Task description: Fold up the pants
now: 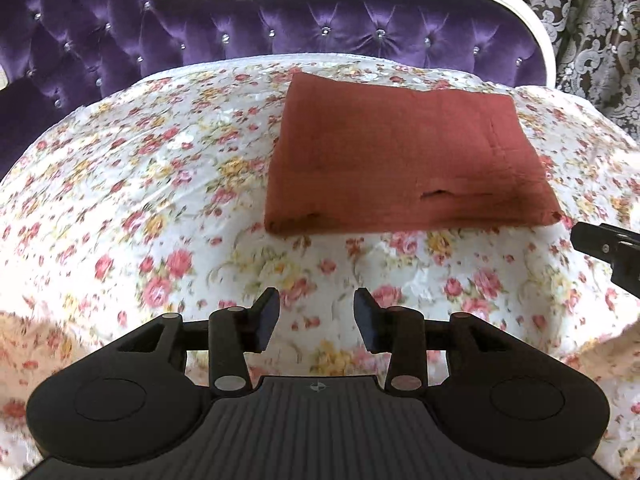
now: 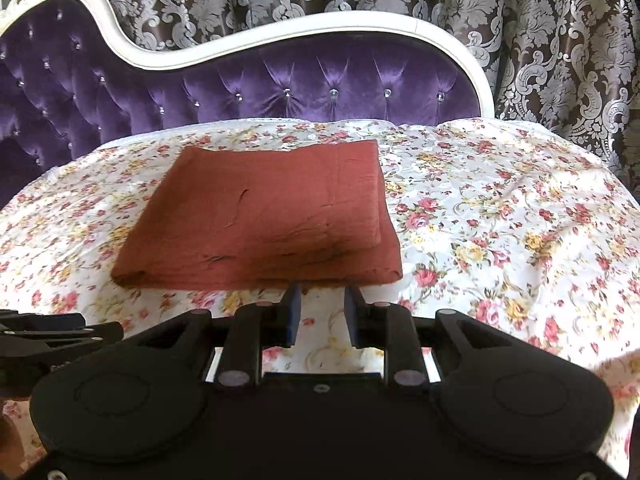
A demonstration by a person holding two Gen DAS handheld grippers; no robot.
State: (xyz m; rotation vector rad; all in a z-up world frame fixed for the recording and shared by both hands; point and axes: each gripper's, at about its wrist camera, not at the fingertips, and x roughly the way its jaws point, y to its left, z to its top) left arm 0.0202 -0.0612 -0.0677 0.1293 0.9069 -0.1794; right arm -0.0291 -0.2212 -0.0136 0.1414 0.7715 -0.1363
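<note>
Looking through my left wrist view, my left gripper (image 1: pixel 316 316) sits at the bottom centre with its jaws parted and nothing between them, only the floral bedspread (image 1: pixel 140 200) beneath. The folded pants (image 1: pixel 400 160), a rust-red rectangle, lie flat in the upper right of centre, well apart from my fingers. The purple tufted headboard (image 1: pixel 120 40) fills the top.

In my right wrist view, my right gripper (image 2: pixel 322 316) stands open and empty at lower centre, its fingertips just short of the pants' (image 2: pixel 264 212) near edge. Patterned curtains (image 2: pixel 560 40) hang behind the headboard (image 2: pixel 280 88).
</note>
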